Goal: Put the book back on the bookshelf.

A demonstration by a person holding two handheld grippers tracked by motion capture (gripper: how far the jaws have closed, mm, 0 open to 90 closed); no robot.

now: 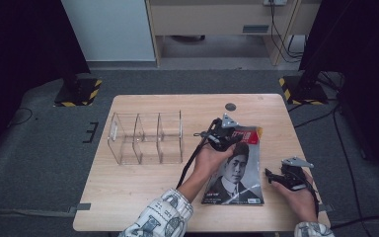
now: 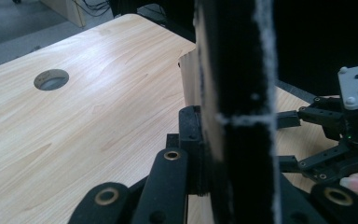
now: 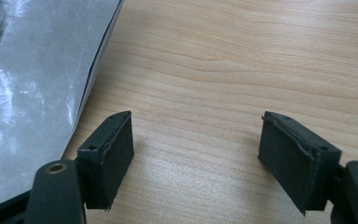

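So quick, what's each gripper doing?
Left gripper: shut on the magazine.
Right gripper: open, holding nothing, over the table.

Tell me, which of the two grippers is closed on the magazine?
The left gripper, clamped on the magazine's top edge. The right gripper stands open beside it over bare table.

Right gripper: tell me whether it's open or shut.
Open. The right gripper has its fingers standing wide apart over bare table, nothing between them, the magazine off to one side.
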